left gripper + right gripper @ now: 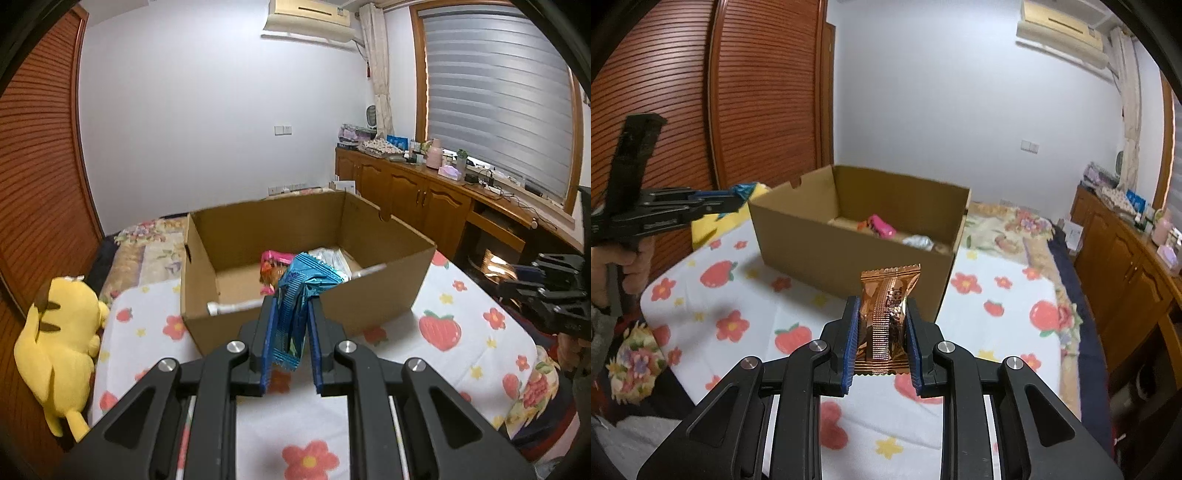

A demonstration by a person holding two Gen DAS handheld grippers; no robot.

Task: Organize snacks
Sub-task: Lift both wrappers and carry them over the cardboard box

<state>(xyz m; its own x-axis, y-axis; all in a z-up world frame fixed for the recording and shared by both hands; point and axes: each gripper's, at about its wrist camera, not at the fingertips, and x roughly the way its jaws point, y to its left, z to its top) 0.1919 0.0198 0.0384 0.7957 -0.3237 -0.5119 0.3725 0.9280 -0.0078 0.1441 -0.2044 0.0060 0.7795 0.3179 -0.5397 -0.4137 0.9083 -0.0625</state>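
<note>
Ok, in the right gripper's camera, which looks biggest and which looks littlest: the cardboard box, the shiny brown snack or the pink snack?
1. cardboard box, the biggest by far.
2. copper snack packet, held shut in the right gripper; being so near the camera makes it look bigger.
3. pink snack packet, inside the box, looks smallest, but it lies farther away.

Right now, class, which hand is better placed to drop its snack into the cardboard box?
Left, probably: its tongs hold the blue packet right at the box rim; the right tongs' copper packet hangs short.

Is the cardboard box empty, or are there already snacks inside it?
Not empty. The open cardboard box already holds a pink packet and a silvery packet on its floor; most of the floor is bare.
</note>
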